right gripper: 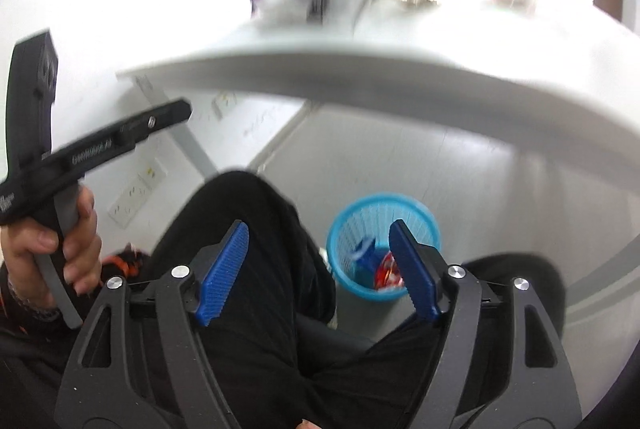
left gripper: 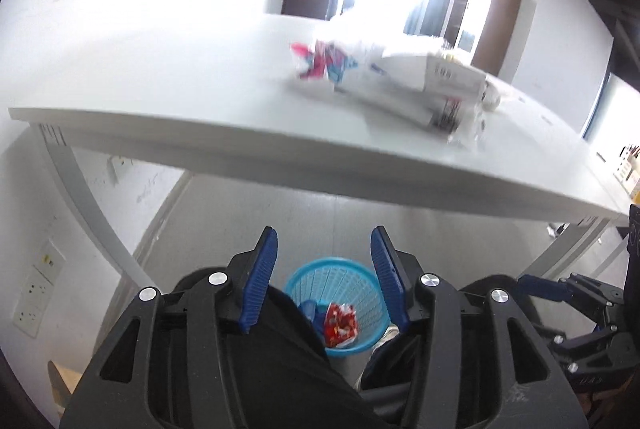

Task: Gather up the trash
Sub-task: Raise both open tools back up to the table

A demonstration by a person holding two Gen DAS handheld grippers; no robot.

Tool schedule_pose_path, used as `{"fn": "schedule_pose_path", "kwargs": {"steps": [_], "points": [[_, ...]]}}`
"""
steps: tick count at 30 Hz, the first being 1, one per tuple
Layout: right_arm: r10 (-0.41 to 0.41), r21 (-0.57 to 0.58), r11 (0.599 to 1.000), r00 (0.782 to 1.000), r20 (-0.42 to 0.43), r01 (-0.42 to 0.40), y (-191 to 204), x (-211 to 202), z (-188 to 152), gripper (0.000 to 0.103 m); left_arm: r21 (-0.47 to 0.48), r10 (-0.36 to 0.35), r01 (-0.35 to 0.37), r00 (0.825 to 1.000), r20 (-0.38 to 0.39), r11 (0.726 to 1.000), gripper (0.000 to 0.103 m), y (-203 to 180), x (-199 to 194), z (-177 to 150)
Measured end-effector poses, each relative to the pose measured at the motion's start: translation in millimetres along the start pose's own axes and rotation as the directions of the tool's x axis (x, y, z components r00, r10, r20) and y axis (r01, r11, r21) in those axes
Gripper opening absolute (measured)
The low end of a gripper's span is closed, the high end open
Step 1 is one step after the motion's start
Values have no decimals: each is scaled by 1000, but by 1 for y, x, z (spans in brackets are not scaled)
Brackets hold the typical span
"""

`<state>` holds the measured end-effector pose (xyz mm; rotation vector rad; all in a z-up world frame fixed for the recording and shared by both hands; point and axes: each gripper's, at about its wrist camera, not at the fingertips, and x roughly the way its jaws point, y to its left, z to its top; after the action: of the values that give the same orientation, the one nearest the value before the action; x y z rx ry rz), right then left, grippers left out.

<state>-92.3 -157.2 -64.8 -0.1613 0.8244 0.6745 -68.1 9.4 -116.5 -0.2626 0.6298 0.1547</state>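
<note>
A blue basket (left gripper: 335,305) is seen on the floor below the near edge of a white table (left gripper: 200,101), between the knees of a seated person in black trousers (right gripper: 256,269). Inside the basket a red wrapper (left gripper: 340,323) is lying beside a blue one (right gripper: 366,253). The left gripper (left gripper: 324,257) is held above the basket with its blue pads apart at a middling width, and nothing is gripped between them. The right gripper (right gripper: 320,261) is spread wide, likewise empty, with the basket showing just inside its right pad. On the far right part of the table a blurred heap of trash is left: a red and blue wrapper (left gripper: 320,63), a white box (left gripper: 432,77) and clear plastic (left gripper: 470,125). In the right wrist view a hand (right gripper: 60,249) is seen at the left, closed round the grey handle of the left gripper
</note>
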Motion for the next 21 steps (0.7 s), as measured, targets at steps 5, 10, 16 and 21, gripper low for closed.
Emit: {"fn": "schedule_pose_path", "kwargs": {"steps": [5, 10, 16, 21], "points": [[-31, 9, 1000, 994, 103, 30, 7, -31, 32, 76, 90, 38, -47, 995, 94, 995, 58, -12, -22, 21], [-46, 16, 999, 981, 186, 44, 8, -46, 69, 84, 128, 45, -71, 980, 195, 989, 61, -12, -39, 52], [-70, 11, 998, 967, 243, 69, 20, -50, 109, 89, -7, 61, -61, 966, 251, 998, 61, 6, -49, 123], [-94, 9, 995, 967, 237, 94, 28, -33, 137, 91, -49, 90, -80, 963, 255, 996, 63, 6, -38, 149]]}}
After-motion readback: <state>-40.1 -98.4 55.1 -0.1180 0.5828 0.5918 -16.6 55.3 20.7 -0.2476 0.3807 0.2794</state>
